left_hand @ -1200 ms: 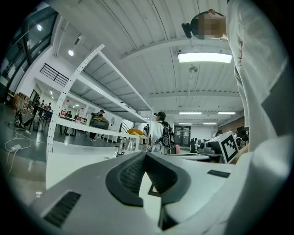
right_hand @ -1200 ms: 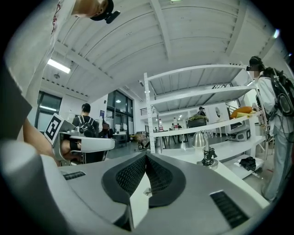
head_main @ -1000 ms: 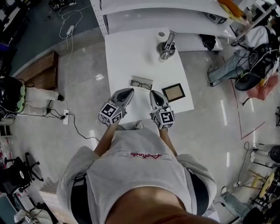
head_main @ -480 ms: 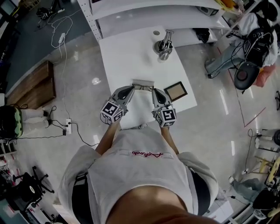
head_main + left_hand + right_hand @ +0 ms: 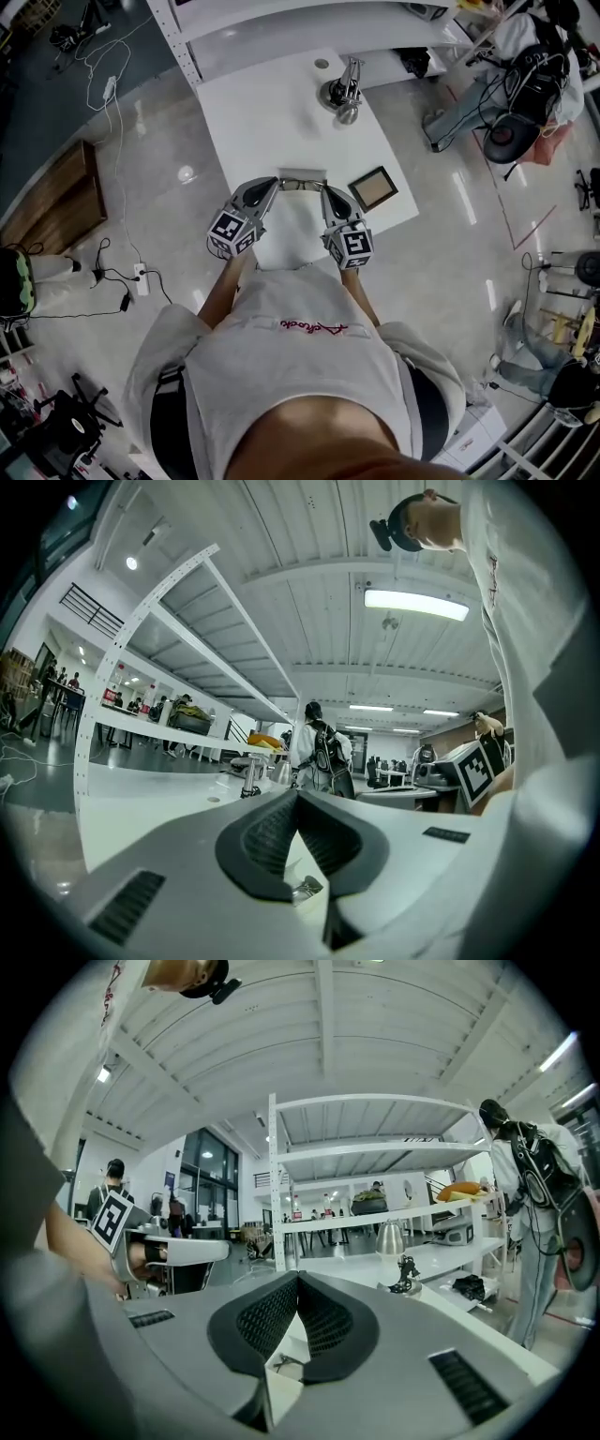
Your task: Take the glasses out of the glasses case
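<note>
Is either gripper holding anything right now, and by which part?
Nothing is held. The left gripper and right gripper are both shut empty, tips beside the ends of the open grey glasses case.

The glasses case (image 5: pixel 313 175) is a small grey rectangular box. It lies flat and open on the white counter (image 5: pixel 272 112), in the near half. The glasses (image 5: pixel 298 185), with a thin dark frame, lie inside it.
</note>
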The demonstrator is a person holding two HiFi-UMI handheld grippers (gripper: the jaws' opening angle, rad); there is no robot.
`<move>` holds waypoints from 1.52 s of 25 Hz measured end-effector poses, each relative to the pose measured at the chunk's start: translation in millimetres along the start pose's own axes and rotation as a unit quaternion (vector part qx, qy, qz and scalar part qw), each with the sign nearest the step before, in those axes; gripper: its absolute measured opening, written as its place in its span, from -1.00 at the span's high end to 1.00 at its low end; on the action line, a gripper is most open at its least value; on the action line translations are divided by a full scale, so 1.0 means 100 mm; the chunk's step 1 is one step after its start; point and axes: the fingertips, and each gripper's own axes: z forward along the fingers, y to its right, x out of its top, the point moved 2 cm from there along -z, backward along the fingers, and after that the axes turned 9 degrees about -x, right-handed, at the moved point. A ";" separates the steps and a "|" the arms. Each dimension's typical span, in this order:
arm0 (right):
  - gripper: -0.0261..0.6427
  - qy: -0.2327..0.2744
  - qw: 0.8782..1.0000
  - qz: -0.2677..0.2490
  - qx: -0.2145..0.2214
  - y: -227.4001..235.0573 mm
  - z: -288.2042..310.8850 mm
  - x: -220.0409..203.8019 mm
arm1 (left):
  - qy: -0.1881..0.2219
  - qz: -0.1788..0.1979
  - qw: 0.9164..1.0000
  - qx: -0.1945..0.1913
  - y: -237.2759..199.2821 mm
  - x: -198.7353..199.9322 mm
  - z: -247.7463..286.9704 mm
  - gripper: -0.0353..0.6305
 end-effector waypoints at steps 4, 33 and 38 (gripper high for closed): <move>0.92 -0.019 1.000 0.007 -0.003 -0.01 -0.03 -0.12 | -0.008 -0.016 1.000 0.006 -0.03 -0.11 -0.08 0.93; 0.92 -0.142 0.988 0.060 0.021 -0.10 0.08 -1.16 | -0.037 -0.080 0.995 0.034 0.07 -0.53 -0.31 0.93; 0.92 -0.152 0.988 0.022 0.034 -0.05 0.47 -1.23 | -0.035 -0.080 0.995 0.039 0.08 -0.51 -0.32 0.93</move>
